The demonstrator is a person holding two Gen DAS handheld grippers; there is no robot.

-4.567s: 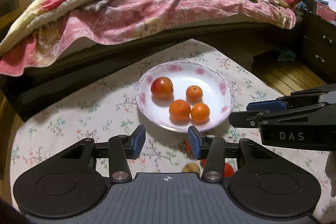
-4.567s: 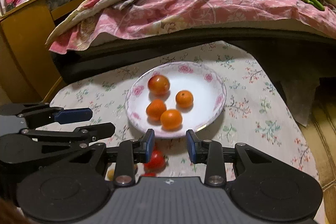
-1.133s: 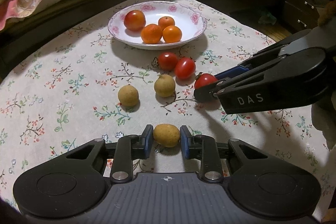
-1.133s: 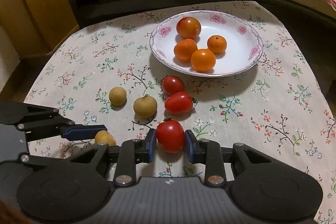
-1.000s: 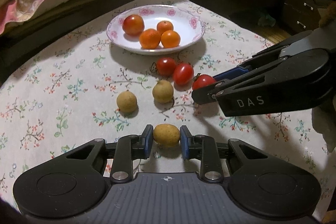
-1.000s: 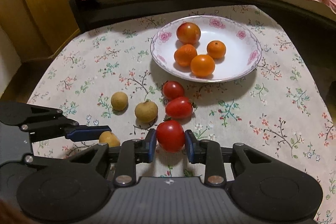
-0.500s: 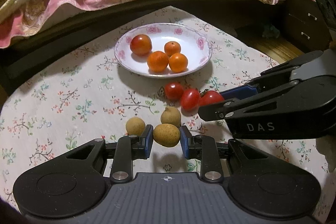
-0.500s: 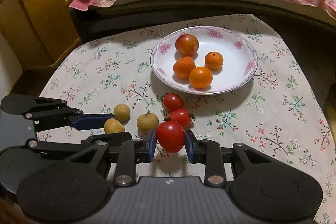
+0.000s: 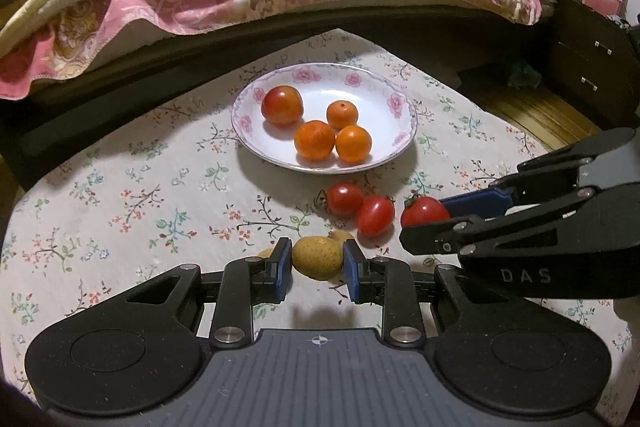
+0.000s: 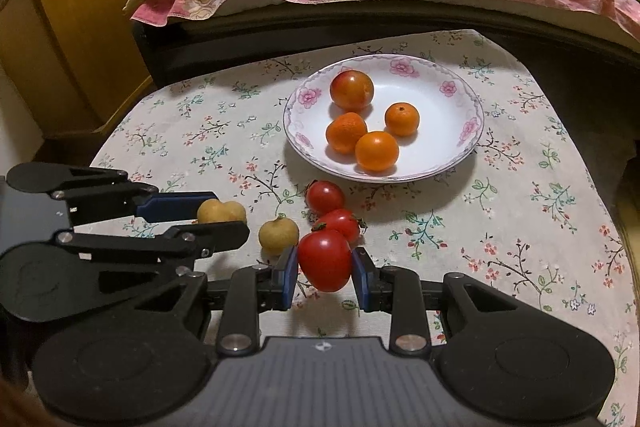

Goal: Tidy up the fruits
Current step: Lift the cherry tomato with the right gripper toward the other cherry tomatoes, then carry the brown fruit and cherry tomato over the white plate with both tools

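The table [image 9: 100,187], under a flowered cloth, carried everything, and the plate [image 9: 404,131] stood toward its far side, at about 12 o'clock from both grippers. It already held a large reddish fruit [image 9: 282,105] and three oranges [image 9: 315,140] bunched together, so it looked like the collecting place for whatever was loose on the cloth. Two small tomatoes [image 9: 345,199] lay touching each other just off the plate's near rim, at its 6 o'clock, and a tan fruit [image 10: 278,235] lay on the cloth at their 8 o'clock; these waited to be sorted.

The right gripper [image 10: 325,273] was closed on a red tomato [image 10: 324,259], its blue pads pressing the two sides, the opening only as wide as the fruit. The tomato appeared lifted clear of the cloth, near the two loose ones.

The left gripper [image 9: 316,267] was likewise clamped on a tan round fruit [image 9: 317,257], narrowed to its width, with another tan fruit partly hidden behind it. Both loads probably pointed toward the plate for delivery.
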